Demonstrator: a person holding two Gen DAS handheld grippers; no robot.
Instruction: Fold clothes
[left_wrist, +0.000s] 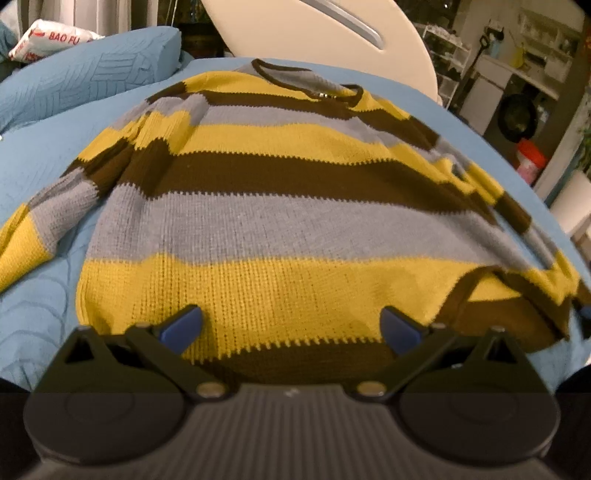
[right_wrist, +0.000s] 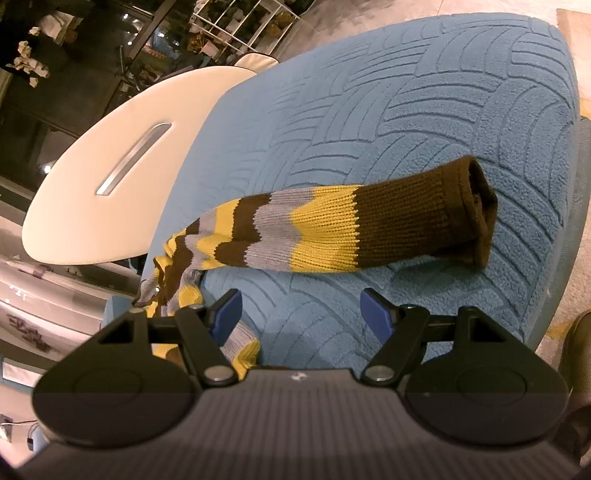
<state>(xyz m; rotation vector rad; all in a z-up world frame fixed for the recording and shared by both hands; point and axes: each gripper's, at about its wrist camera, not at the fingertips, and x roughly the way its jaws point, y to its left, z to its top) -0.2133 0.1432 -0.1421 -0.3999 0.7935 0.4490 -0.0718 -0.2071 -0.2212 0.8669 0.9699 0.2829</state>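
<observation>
As the left wrist view showed, the striped sweater (left_wrist: 258, 206) lay flat on the blue bed (left_wrist: 33, 173), with the left tongs (left_wrist: 291, 326) apart over its near hem. In the right wrist view, the right tongs (right_wrist: 301, 314) stood apart and empty, near the sleeve (right_wrist: 332, 236). The knit looked soft, limp and light; the cuff (right_wrist: 476, 210) offered a firm hold.

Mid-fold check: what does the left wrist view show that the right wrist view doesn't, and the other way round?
Only the left wrist view: the sweater's body spread flat, its neckline, a blue pillow, and the open left gripper over the hem.

Only the right wrist view: one sleeve stretched out with its brown cuff, and the open right gripper, nothing between its fingers.

Both: the blue textured cover and the white board.
</observation>
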